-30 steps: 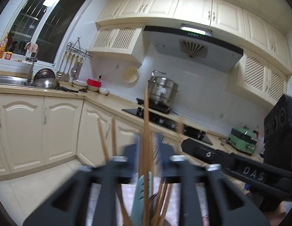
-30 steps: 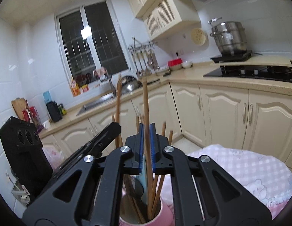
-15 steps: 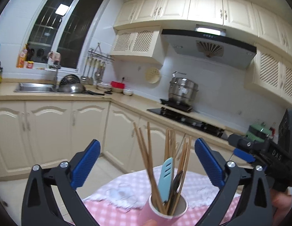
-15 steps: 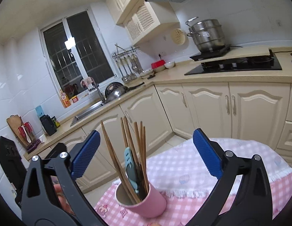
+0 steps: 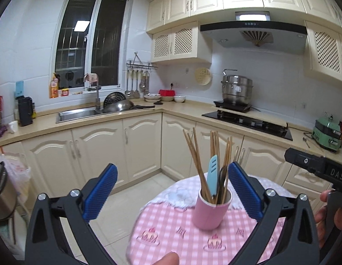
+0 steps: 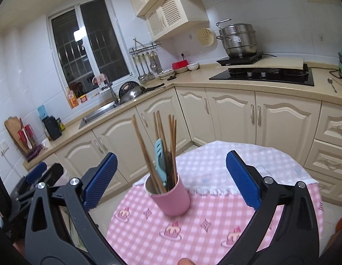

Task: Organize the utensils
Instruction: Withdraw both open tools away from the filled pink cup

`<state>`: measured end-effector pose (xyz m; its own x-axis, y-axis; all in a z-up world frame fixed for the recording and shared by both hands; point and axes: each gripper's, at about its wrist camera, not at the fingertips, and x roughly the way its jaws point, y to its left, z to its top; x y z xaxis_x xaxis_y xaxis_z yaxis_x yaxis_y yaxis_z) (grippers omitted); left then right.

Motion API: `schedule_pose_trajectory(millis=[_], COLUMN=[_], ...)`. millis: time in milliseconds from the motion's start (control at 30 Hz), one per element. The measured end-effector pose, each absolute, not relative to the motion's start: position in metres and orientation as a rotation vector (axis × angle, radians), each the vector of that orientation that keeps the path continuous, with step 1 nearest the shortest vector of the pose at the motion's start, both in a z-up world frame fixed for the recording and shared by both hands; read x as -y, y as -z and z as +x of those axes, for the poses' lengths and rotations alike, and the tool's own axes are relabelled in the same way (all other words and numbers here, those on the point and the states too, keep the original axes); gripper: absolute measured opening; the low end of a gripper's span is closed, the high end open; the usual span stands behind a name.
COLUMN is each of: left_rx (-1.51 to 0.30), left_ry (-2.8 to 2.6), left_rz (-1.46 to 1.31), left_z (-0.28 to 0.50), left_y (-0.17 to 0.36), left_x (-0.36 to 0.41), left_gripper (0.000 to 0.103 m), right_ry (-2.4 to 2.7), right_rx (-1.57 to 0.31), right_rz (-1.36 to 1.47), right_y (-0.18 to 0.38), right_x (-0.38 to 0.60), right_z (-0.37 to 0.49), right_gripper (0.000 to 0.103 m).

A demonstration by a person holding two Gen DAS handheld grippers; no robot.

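both tongs, left tongs (image 5: 172,195) and right tongs (image 6: 171,181), gape empty, since chopsticks (image 6: 158,145) stand gathered in the pink cup (image 6: 172,198) (task looks done).

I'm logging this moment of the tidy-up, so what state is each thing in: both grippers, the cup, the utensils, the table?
Left gripper: open, holds nothing.
Right gripper: open, holds nothing.
Pink cup: upright on the table, apart from both grippers.
Chopsticks: standing in the cup, leaning apart.
Blue utensil: standing in the cup.
Table: covered by a pink checked cloth.
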<state>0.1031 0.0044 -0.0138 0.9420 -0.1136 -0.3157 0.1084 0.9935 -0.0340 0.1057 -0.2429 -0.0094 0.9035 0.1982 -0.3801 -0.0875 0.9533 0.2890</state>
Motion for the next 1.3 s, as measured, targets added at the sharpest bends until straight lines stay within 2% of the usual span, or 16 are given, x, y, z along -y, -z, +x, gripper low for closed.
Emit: schedule_pose_trajectory(millis=[800,1300], left_rx=[-0.323,-0.318], left_ry=[0.053,0.05], left_rz=[0.022,0.002], left_z=[-0.04,-0.061], left_y=[-0.005,-0.004], left_x=[-0.008,-0.016], left_gripper=[0.098,0.098], right_ry=[-0.041,-0.033], right_rx=[-0.362,-0.348], right_rz=[0.115,0.108], right_y=[0.001,-0.001], right_x=[0.205,0.198], right_z=[-0.027,-0.045], right_gripper=[0.097,0.097])
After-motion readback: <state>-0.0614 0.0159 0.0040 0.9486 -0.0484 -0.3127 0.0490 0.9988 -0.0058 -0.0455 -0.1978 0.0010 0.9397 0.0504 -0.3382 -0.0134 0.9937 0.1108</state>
